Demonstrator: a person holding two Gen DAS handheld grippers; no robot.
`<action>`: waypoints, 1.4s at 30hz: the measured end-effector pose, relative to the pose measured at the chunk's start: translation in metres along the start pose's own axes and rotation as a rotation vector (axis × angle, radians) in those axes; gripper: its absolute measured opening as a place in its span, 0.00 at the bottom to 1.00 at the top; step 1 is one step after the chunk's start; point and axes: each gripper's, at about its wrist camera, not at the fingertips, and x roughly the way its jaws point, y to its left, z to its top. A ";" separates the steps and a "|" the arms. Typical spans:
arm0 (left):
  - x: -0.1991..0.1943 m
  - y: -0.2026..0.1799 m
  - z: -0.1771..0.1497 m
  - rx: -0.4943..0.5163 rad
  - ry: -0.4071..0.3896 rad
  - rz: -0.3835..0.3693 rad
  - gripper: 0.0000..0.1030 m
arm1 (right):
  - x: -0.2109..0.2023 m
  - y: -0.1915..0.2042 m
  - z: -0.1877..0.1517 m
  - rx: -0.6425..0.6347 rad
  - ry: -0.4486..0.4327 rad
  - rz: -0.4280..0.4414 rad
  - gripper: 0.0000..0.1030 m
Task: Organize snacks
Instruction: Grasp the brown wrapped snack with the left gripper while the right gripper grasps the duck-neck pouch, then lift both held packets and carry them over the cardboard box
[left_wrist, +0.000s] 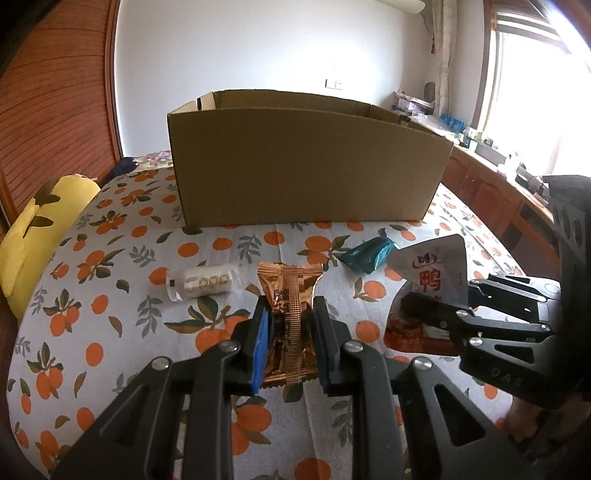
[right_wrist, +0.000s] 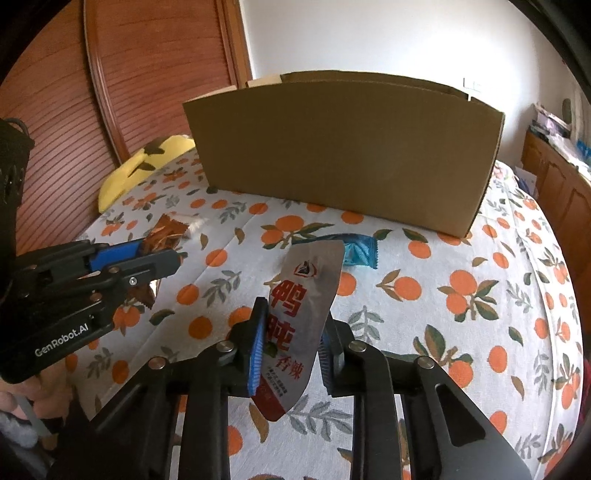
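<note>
My left gripper (left_wrist: 290, 314) is shut on an orange-brown foil snack packet (left_wrist: 290, 295), held just above the orange-print cloth. My right gripper (right_wrist: 293, 328) is shut on a silver snack pouch with red Chinese characters (right_wrist: 306, 295), lifted off the cloth; the pouch also shows in the left wrist view (left_wrist: 437, 266). A teal wrapped snack (left_wrist: 369, 253) lies on the cloth in front of the open cardboard box (left_wrist: 306, 166), also seen in the right wrist view (right_wrist: 360, 253). A white wrapped snack (left_wrist: 205, 282) lies to the left of my left gripper.
The cardboard box (right_wrist: 343, 147) stands at the back of the cloth-covered surface (right_wrist: 461, 295). A yellow plush pillow (left_wrist: 33, 236) lies at the left edge. A wooden sliding door is behind on the left, wooden cabinets (left_wrist: 491, 192) on the right.
</note>
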 end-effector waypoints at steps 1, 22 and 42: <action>-0.001 0.000 0.001 0.001 -0.004 -0.003 0.18 | -0.003 -0.001 0.001 0.001 -0.005 0.001 0.22; -0.008 0.003 0.088 0.094 -0.163 -0.052 0.19 | -0.041 -0.011 0.071 -0.070 -0.150 -0.048 0.22; 0.032 0.011 0.155 0.117 -0.228 -0.071 0.19 | -0.022 -0.036 0.143 -0.111 -0.259 -0.060 0.22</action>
